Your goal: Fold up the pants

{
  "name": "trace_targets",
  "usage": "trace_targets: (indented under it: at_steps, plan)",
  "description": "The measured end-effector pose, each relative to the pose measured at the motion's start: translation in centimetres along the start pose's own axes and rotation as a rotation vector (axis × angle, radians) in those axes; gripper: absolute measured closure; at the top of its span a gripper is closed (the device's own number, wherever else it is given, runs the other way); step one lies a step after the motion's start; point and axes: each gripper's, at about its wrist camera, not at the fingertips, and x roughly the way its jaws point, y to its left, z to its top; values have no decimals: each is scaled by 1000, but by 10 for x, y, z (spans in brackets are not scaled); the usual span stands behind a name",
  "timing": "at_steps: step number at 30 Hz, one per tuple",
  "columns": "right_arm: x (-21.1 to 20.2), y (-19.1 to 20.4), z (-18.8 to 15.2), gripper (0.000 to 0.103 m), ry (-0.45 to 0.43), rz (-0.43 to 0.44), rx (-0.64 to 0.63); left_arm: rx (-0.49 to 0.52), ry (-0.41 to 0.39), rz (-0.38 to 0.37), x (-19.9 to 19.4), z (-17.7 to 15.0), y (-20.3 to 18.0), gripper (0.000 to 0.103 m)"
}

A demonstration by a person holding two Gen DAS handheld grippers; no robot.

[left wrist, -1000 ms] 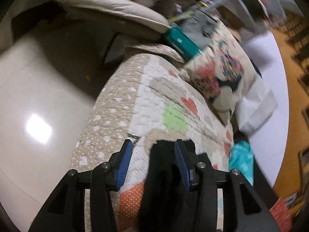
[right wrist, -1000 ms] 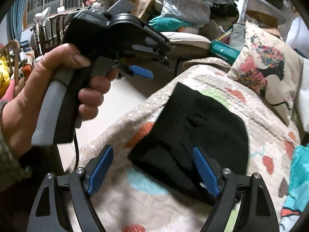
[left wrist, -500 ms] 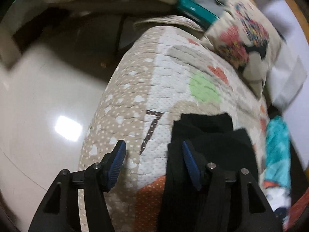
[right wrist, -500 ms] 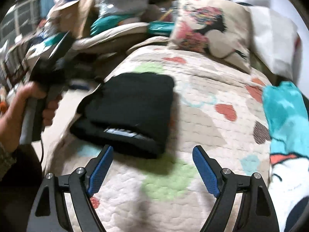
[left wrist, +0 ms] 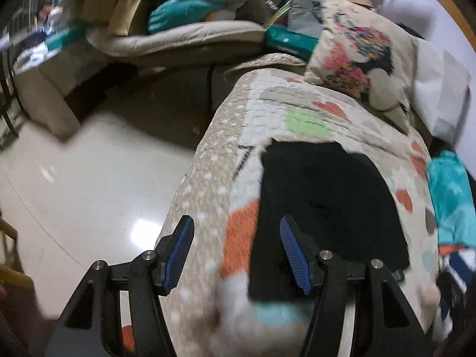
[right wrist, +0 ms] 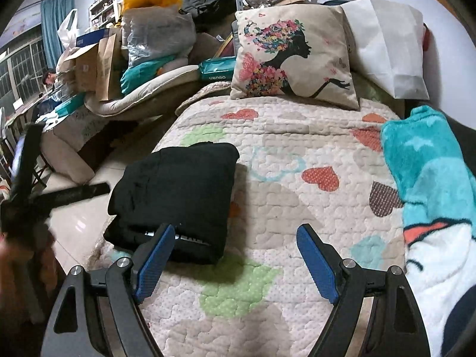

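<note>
The black pants [right wrist: 175,196] lie folded into a compact rectangle on the heart-patterned quilt [right wrist: 297,196], near its left edge. They also show in the left wrist view [left wrist: 324,205]. My right gripper [right wrist: 235,263] is open and empty, held back above the quilt, with its left finger over the near edge of the pants. My left gripper [left wrist: 236,248] is open and empty above the quilt's left edge, its right finger over the pants' near corner. The left gripper's body [right wrist: 26,184] shows blurred at the left of the right wrist view.
A printed cushion [right wrist: 294,56] and a white pillow [right wrist: 386,44] lean at the quilt's far end. A teal fleece blanket [right wrist: 428,178] lies along the right side. Glossy floor [left wrist: 89,196] lies left of the quilt, with piled bags and boxes [right wrist: 125,53] beyond.
Both grippers have drawn back from the folded pants. The right one swung right to face the quilt squarely; the left one rose and its jaws widened.
</note>
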Motion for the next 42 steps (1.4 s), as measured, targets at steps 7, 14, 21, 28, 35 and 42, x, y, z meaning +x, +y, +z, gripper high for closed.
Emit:
trace_targets:
  at_steps: [7,14,21,28,35,42]
  plan:
    - [-11,-15,-3,15,-16,43,67,28,33,15,-38,-26,-31,38]
    - [-30,-23,-4,15,-52,68,97,148,-123,84,-89,-36,-72,37]
    - [-40,-20,-7,15,-72,59,94,201,-169,96,-109,-45,-88,34]
    - [-45,-19,-8,14,-86,43,98,195,-160,99,-114,-50,-87,34]
    - [-44,-16,-11,14,-80,36,91,190,-156,89,-113,-53,-87,34]
    - [-41,-13,-12,14,-69,35,86,178,-130,72,-107,-55,-83,34]
